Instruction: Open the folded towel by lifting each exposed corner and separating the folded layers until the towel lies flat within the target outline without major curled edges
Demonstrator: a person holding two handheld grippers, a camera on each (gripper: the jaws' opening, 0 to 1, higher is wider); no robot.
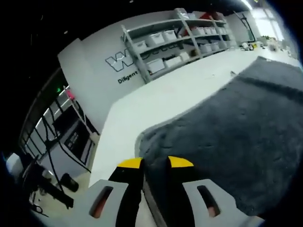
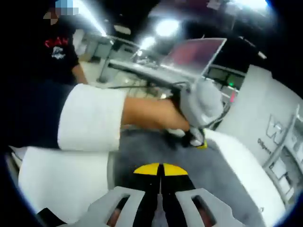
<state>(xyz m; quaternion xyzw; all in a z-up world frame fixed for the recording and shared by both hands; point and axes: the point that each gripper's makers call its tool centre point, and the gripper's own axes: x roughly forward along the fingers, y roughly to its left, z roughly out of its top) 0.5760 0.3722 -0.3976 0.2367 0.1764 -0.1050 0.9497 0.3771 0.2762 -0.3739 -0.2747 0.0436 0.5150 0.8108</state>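
the white table (image 1: pixel 156 101) spreads across the left gripper view, and the grey towel (image 1: pixel 236 137) lies on it, dark and fluffy, covering the right part of the surface with one rounded corner near the bottom centre. in the right gripper view the same towel (image 2: pixel 189 170) lies on the table (image 2: pixel 61 179) beneath the jaws. behind the table in the left gripper view stands a white wall with dark lettering (image 1: pixel 124 60) and a metal shelf rack (image 1: pixel 184 35) loaded with pale bins.

in the right gripper view a person's forearm in a white sleeve (image 2: pixel 92 118) reaches across from the left, holding the left gripper (image 2: pixel 196 139) down at the far edge of the towel. another person in a dark shirt (image 2: pixel 59 47) stands at the back.

the left gripper (image 1: pixel 155 163) has its yellow-tipped jaws nearly together over the towel's corner edge, apparently pinching it, though the fold between them is hard to make out. the right gripper (image 2: pixel 161 169) has its jaws pressed together just above the towel, with nothing seen between them.
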